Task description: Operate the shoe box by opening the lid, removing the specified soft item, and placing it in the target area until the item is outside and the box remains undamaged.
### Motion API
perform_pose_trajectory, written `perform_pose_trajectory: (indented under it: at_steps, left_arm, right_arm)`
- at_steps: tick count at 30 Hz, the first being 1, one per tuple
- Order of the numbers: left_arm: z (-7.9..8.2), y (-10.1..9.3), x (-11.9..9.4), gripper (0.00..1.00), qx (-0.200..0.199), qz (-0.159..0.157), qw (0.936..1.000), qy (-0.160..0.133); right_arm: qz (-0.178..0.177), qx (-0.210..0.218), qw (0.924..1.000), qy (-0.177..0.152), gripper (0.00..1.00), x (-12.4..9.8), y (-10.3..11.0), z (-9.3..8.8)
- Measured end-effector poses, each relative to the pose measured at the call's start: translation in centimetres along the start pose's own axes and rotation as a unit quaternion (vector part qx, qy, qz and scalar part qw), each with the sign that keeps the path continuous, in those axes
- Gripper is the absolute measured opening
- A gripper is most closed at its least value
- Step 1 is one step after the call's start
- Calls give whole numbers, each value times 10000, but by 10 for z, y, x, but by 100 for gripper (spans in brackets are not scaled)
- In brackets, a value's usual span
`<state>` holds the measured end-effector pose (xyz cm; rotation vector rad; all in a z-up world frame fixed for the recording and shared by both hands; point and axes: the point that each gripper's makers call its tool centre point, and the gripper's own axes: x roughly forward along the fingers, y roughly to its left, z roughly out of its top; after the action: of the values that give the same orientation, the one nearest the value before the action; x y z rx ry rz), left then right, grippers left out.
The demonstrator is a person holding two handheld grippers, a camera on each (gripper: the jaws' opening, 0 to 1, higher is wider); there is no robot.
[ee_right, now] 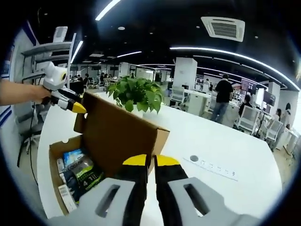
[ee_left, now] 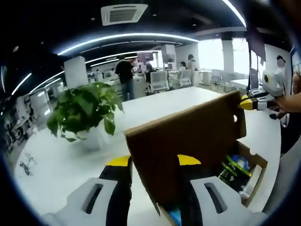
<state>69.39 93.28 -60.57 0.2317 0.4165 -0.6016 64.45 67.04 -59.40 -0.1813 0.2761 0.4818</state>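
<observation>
An open cardboard shoe box (ee_left: 257,165) (ee_right: 52,153) lies on a white table with its brown lid (ee_left: 188,136) (ee_right: 117,132) raised upright. Inside lie a green and black pouch (ee_left: 235,168) (ee_right: 84,175), a blue pack (ee_right: 71,156) and white packets. In the left gripper view my left gripper (ee_left: 153,160) has its jaws apart, with the lid's near corner in front of the gap. In the right gripper view the left gripper (ee_right: 77,108) sits at the lid's far top corner. My right gripper (ee_right: 151,161) (ee_left: 244,102) is pinched on the lid's other top corner.
A potted green plant (ee_left: 84,110) (ee_right: 136,94) stands on the table just behind the box. A white power strip (ee_right: 211,167) lies to the right of it. Office desks, chairs and standing people (ee_right: 221,96) are far behind. A small object (ee_left: 26,165) lies near the table edge.
</observation>
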Motion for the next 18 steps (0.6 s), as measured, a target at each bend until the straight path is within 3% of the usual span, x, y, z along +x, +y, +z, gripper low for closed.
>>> perform_pose_trajectory:
  at_steps: [7,10,14,18]
  left_arm:
    - [-21,-1,4,29,-137,14,9997,186]
    - [-32,1,3,23,-229,83,9993,289]
    - [-47,10,1,7,-402,343,9977,436]
    - [-57,12,3,1,-498,449,9963,536]
  right_arm:
    - [-57,-30,10000,30,1,7,-6,-2]
    - [-65,-53,9999,59,1,11,-8,-3]
    - [-51,-52,9999,105,1,16,-12,-4]
    - [-44,1,9999,155,1,23,-17,-7]
